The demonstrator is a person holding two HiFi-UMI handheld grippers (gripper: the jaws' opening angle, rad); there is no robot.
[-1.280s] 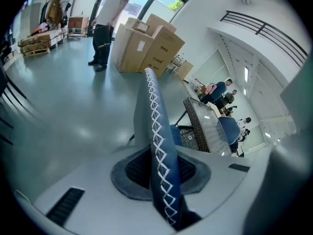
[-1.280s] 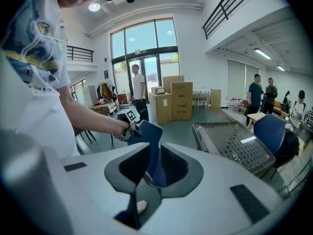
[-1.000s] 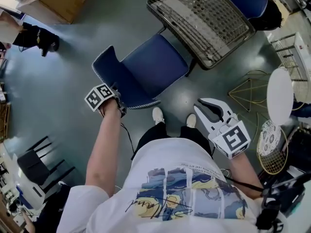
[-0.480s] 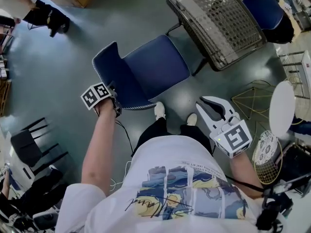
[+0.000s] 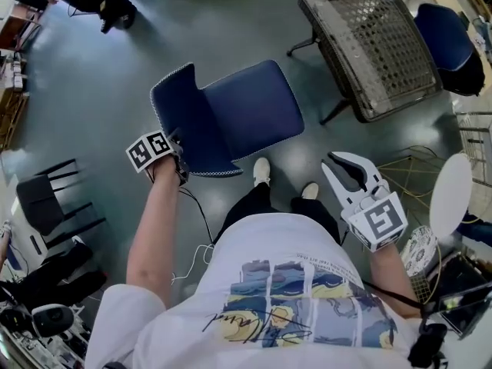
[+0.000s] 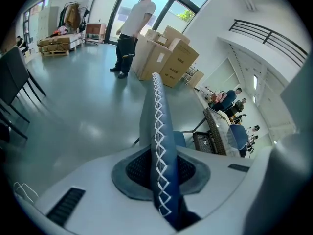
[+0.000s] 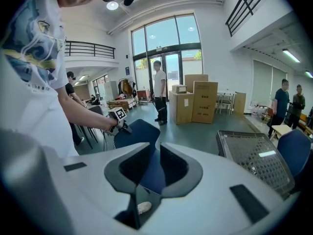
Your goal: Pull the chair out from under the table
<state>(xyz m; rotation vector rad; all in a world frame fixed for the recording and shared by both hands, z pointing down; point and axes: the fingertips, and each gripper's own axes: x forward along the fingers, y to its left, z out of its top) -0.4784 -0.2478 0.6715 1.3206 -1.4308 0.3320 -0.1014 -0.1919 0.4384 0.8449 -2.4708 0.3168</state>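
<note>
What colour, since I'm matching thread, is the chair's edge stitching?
White criss-cross stitching on the dark blue chair; clearest in the left gripper view.

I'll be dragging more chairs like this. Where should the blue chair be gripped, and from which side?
The backrest's stitched edge, approached from behind the chair: it is thin and stands free above the seat, so jaws straddle it. The left gripper is clamped there.

Head camera is looking steeply down from above onto the chair (image 5: 231, 118) and table (image 5: 377, 48). Camera on the left gripper (image 5: 179, 154) is sitting close against the chair back, facing along it. Camera on the right gripper (image 5: 352, 167) is facing the chair from farther off. All three are sharing chair and table.
</note>
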